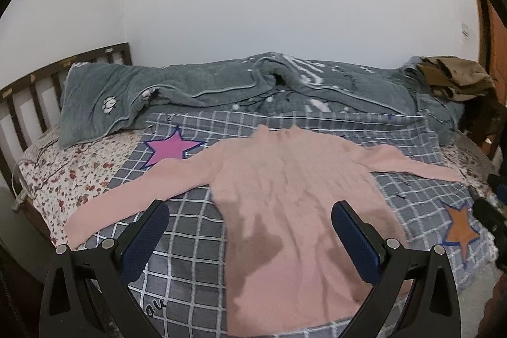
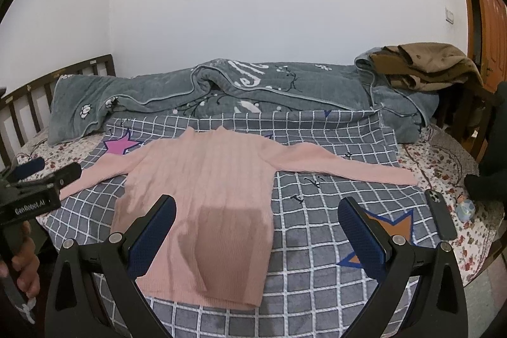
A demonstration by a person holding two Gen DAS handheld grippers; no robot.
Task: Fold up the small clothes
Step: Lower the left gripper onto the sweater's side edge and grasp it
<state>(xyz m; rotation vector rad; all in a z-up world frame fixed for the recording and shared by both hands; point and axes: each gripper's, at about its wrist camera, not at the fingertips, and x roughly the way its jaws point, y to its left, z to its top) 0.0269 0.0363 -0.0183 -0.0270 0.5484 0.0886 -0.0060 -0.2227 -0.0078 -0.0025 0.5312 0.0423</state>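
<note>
Pink sweater [image 2: 202, 198]: lay flat on checked blanket [image 2: 317, 243] on bed, sleeves outstretched. Soft, light, limp knit, likely to sag. Your left tool [image 1: 250, 230] and right tool [image 2: 256, 230] hovered spread, empty. You could pinch sleeve cuff or hem corner.

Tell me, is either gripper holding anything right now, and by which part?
Nothing is held. The left gripper and the right gripper are both open, above the pink sweater, which lies spread flat on the checked blanket.
</note>
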